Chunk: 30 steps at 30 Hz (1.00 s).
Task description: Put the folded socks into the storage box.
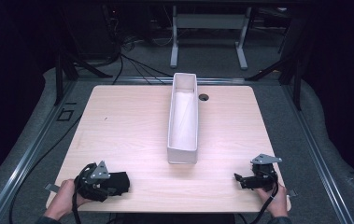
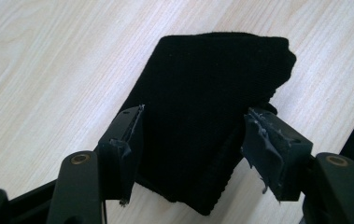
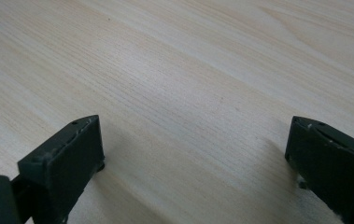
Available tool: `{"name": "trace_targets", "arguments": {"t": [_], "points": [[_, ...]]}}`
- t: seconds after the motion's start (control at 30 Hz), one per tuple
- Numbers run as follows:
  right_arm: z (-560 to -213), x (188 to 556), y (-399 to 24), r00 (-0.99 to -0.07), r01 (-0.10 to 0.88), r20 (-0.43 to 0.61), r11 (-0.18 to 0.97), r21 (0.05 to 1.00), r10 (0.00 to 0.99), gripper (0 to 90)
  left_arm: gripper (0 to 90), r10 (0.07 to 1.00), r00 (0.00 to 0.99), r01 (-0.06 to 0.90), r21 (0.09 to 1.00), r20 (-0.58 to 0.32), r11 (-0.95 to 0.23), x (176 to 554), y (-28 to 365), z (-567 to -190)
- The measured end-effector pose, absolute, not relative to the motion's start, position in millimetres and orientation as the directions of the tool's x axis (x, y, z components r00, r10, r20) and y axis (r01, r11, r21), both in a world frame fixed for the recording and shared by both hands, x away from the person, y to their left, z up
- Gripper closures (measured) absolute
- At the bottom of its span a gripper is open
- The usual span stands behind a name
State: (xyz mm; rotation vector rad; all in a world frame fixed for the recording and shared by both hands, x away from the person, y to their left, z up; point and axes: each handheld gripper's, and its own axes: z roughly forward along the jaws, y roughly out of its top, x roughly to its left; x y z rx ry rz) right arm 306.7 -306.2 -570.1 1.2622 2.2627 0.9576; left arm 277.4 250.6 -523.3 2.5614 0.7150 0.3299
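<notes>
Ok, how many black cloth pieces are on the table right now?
1. The folded black cloth lies at the table's near-left corner, between the open jaws of the left gripper. The white bin's floor looks bare, though its near wall hides a little.

In the left gripper view, the near end of the black knitted cloth (image 2: pixel 202 126) lies partly behind the left gripper's (image 2: pixel 193 149) jaws, and whether their pads touch it cannot be told. From above, the person's forearms are cut off at the bottom edge. The white box's (image 1: pixel 182 151) floor near its front wall is hidden.
</notes>
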Motion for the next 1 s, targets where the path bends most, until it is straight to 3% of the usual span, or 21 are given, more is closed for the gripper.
{"name": "trace_targets", "arguments": {"t": [0.33,0.57,1.0], "points": [[-570,307,-306,-0.526,0.593,0.003,0.365,0.717,0.85,3.7,31.2,0.519,0.848,0.431,0.431,0.108,-0.793,282,236,-526],[-570,307,-306,-0.526,0.593,0.0,0.367,0.717,0.851,3.7,31.0,0.504,0.852,0.419,0.395,0.14,-0.818,282,226,-529],[-570,307,-306,-0.524,0.594,0.0,0.365,0.717,0.852,3.8,52.0,0.498,0.847,0.408,0.374,0.186,-0.833,282,219,-528]]}}
